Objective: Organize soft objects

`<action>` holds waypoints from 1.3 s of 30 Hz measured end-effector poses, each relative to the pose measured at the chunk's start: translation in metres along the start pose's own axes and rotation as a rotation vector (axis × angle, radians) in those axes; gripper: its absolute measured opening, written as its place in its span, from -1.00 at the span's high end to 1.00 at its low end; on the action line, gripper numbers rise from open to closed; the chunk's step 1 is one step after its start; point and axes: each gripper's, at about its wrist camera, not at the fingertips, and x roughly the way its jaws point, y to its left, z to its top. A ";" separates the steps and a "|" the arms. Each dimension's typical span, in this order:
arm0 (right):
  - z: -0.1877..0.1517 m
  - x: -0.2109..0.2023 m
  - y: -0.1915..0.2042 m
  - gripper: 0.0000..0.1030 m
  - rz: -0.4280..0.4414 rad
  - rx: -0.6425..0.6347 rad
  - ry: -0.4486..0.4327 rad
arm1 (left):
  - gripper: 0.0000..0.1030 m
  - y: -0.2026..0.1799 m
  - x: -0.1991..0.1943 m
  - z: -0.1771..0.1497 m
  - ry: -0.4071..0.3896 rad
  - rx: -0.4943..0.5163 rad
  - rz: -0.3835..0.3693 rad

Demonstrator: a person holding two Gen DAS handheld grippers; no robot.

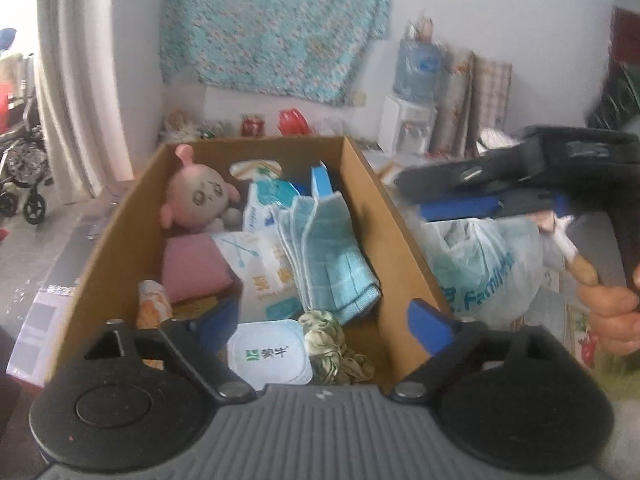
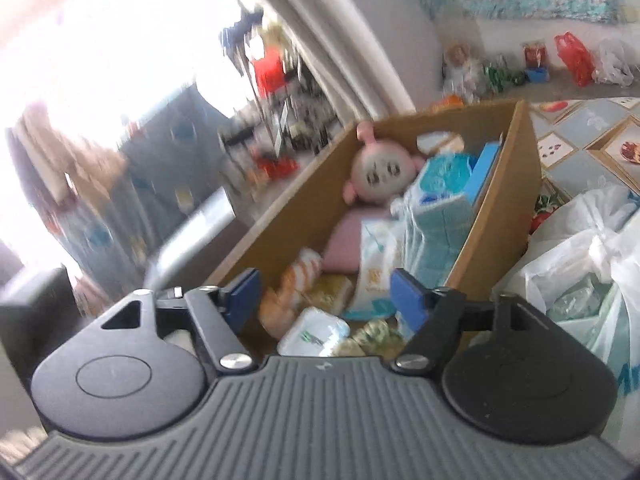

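Note:
An open cardboard box (image 1: 120,232) holds a pink plush doll (image 1: 198,196), a pink cushion (image 1: 192,268), a folded teal cloth (image 1: 332,256), a green scrunchie (image 1: 332,344) and a white yogurt cup (image 1: 268,354). My left gripper (image 1: 324,322) hangs open over the box's near end, nothing between its blue pads. A hand holds my right gripper (image 1: 416,196) beside the box's right wall. In the right wrist view my right gripper (image 2: 326,294) is open and empty above the same box (image 2: 500,208), with the doll (image 2: 378,174) and teal cloth (image 2: 440,224) ahead.
A white plastic bag (image 1: 480,268) lies right of the box on a patterned tablecloth (image 2: 580,128). A teal quilt (image 1: 276,24) hangs on the back wall above small items. A curtain (image 1: 80,80) and a pushchair (image 1: 24,176) stand at the left.

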 end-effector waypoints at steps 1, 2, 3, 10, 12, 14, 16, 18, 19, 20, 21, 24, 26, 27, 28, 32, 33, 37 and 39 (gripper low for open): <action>-0.003 -0.010 -0.001 -0.60 0.016 0.016 -0.044 | -0.94 0.001 -0.006 -0.002 -0.016 -0.017 0.006; -0.009 -0.022 -0.003 -0.70 0.029 0.034 -0.102 | -0.97 0.001 -0.013 -0.004 -0.031 -0.030 0.013; -0.019 -0.036 -0.002 -0.78 0.041 0.040 -0.172 | -1.00 0.001 -0.018 -0.006 -0.045 -0.038 0.022; -0.086 -0.085 0.011 -0.98 -0.019 0.055 -0.384 | -1.00 0.000 -0.048 -0.023 -0.112 -0.136 0.088; -0.099 -0.089 0.017 -0.98 -0.105 0.043 -0.380 | -1.00 0.000 -0.052 -0.028 -0.108 -0.174 0.080; -0.107 -0.087 0.023 -0.98 -0.213 0.018 -0.348 | -1.00 -0.002 -0.056 -0.033 -0.113 -0.189 0.084; -0.115 -0.084 0.029 -0.98 -0.350 0.003 -0.308 | -1.00 -0.005 -0.059 -0.040 -0.118 -0.189 0.105; -0.121 -0.080 0.033 -0.98 -0.435 -0.001 -0.269 | -1.00 -0.009 -0.063 -0.047 -0.115 -0.186 0.157; -0.123 -0.079 0.034 -0.98 -0.460 0.000 -0.257 | -1.00 -0.011 -0.063 -0.050 -0.112 -0.184 0.187; -0.127 -0.080 0.036 -0.98 -0.481 0.000 -0.251 | -1.00 -0.014 -0.064 -0.053 -0.108 -0.177 0.222; -0.130 -0.081 0.040 -0.98 -0.503 -0.003 -0.251 | -1.00 -0.017 -0.064 -0.056 -0.106 -0.168 0.253; -0.139 -0.080 0.051 -0.98 -0.550 -0.044 -0.236 | -1.00 -0.022 -0.063 -0.065 -0.085 -0.144 0.298; -0.144 -0.080 0.059 -0.98 -0.571 -0.071 -0.229 | -1.00 -0.023 -0.059 -0.069 -0.039 -0.124 0.277; -0.146 -0.080 0.063 -0.98 -0.578 -0.081 -0.224 | -1.00 -0.023 -0.056 -0.070 -0.016 -0.118 0.263; -0.148 -0.084 0.065 -0.98 -0.581 -0.088 -0.220 | -1.00 -0.023 -0.054 -0.072 -0.008 -0.116 0.257; -0.152 -0.085 0.076 -0.98 -0.599 -0.131 -0.208 | -1.00 -0.026 -0.054 -0.081 -0.025 -0.112 0.287; -0.154 -0.084 0.079 -0.98 -0.612 -0.135 -0.205 | -1.00 -0.027 -0.054 -0.082 -0.026 -0.107 0.296; -0.155 -0.082 0.087 -0.98 -0.626 -0.143 -0.174 | -1.00 -0.027 -0.054 -0.081 -0.014 -0.125 0.292; -0.155 -0.078 0.091 -0.98 -0.622 -0.152 -0.153 | -1.00 -0.028 -0.053 -0.080 -0.003 -0.121 0.288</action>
